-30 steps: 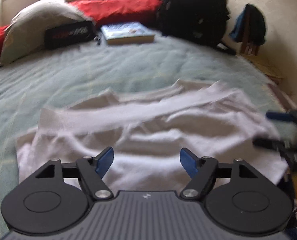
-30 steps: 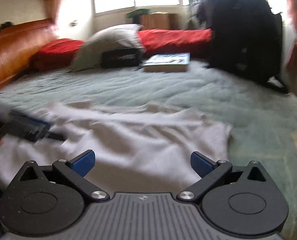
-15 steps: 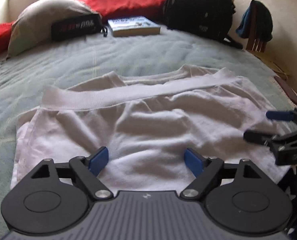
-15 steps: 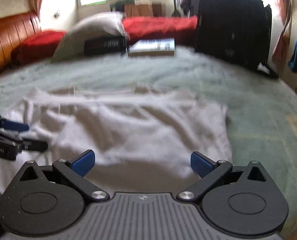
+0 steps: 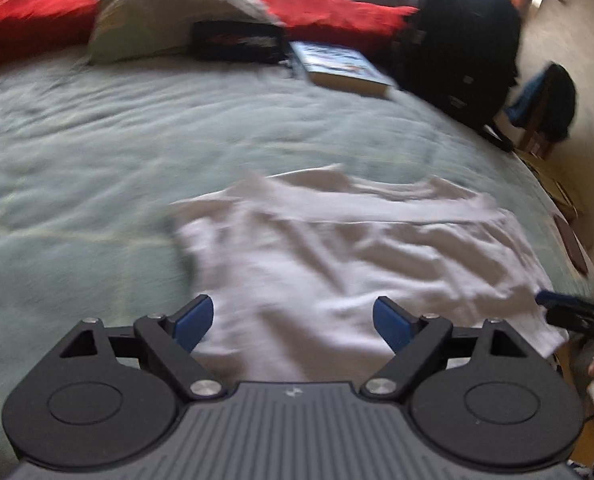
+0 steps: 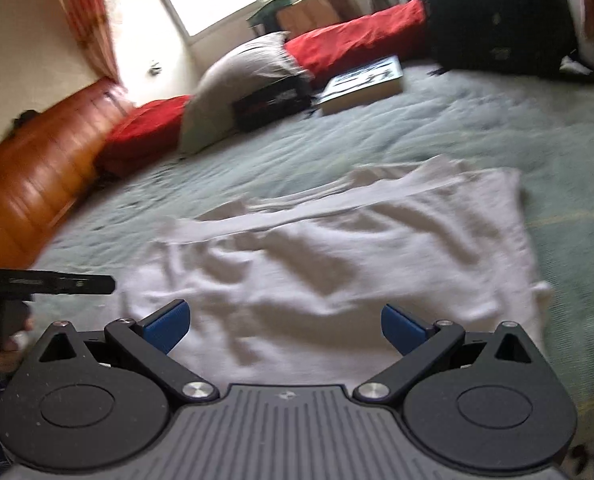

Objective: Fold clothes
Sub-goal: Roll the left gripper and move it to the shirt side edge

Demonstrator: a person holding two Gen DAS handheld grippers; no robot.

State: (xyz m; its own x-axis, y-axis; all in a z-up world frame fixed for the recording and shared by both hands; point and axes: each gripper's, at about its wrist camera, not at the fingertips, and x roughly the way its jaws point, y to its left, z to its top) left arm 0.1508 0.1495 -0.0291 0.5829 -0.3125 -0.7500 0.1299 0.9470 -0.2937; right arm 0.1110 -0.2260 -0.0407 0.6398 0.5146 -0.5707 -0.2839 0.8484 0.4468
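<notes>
Green bed (image 5: 97,152): white shirt (image 5: 337,256) lies near the front edge, hem band doubled over the top, so one fold looks in; more left. Left tongs (image 5: 293,320) and right tongs (image 6: 283,322) both apart, empty, above it

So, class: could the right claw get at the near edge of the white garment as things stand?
Probably yes: the right claw is open, empty, above the white garment, with nothing between.
</notes>
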